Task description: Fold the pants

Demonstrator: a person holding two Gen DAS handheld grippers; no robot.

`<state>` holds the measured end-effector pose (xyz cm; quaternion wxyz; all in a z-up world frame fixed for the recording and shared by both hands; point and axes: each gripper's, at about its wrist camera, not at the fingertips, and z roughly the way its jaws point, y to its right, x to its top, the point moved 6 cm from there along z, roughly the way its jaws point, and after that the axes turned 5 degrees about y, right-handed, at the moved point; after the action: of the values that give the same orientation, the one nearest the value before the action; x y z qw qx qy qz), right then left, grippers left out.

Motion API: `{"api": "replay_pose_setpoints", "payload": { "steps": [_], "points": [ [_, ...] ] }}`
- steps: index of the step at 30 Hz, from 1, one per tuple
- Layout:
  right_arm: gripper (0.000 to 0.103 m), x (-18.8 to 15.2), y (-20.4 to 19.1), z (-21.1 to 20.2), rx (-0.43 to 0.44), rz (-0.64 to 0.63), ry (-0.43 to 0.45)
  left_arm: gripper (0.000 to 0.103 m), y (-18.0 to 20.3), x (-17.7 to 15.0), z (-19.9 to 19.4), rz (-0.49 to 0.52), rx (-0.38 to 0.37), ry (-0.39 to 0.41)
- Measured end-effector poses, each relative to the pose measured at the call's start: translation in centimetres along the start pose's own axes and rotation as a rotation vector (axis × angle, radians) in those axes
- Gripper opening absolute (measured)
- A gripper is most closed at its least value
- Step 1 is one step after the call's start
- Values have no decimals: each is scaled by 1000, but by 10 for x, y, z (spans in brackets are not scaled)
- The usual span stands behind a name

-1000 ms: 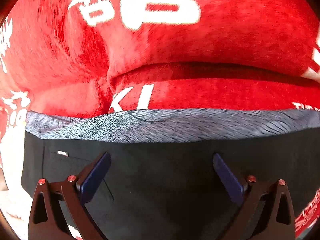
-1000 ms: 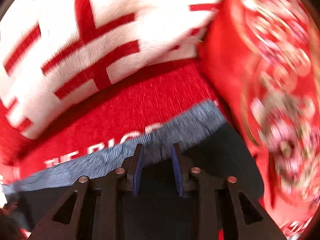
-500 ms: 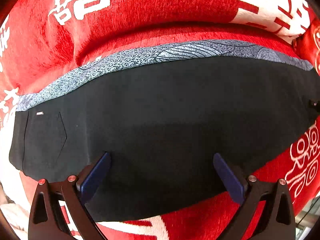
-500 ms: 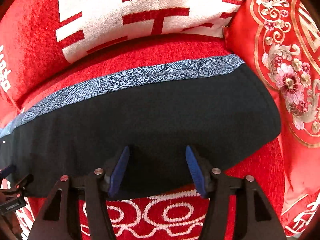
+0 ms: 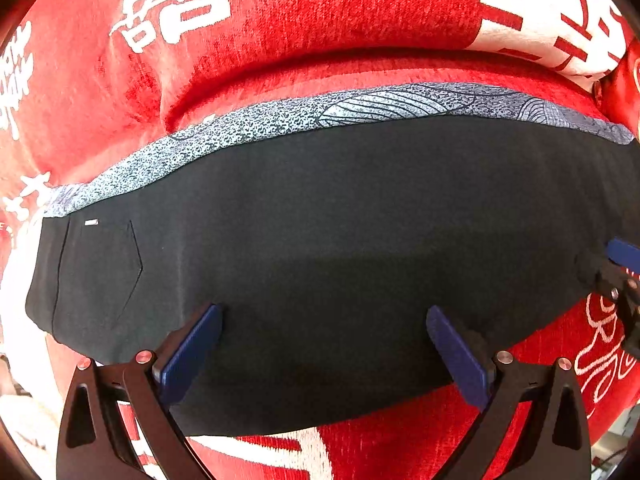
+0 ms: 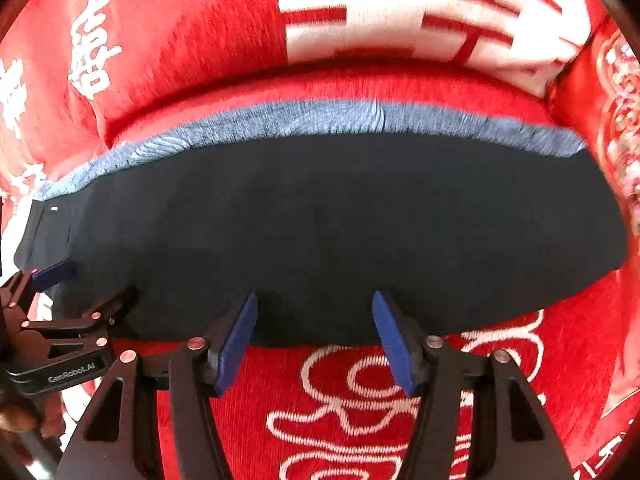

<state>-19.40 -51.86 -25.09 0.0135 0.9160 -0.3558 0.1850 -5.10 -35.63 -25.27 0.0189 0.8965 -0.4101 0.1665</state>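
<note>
Pants (image 5: 340,248) folded flat on red sofa (image 5: 360,12), both hand-held grippers w/ jaws apart

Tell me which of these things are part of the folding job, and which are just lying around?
Part of the job:
- black pants, lying flat
- left hand-held gripper, open
- right hand-held gripper, open

Just there:
- red sofa cover under the pants
- red back cushions
- embroidered pillow at the right
</note>
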Motion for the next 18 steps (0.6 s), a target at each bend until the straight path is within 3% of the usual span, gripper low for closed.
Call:
{"api": "replay_pose_setpoints", "payload": {
  "steps": [4,9,18],
  "points": [
    [65,-18,10,-12,56,105,-62,103,-7,2,11,-9,2,0],
    [65,-49,36,-20,23,187,-113,103,-7,2,13,-16,11,-11],
    [67,-73,43,-34,35,232,-104,103,-5,7,18,-6,32,-27]
  ]
}}
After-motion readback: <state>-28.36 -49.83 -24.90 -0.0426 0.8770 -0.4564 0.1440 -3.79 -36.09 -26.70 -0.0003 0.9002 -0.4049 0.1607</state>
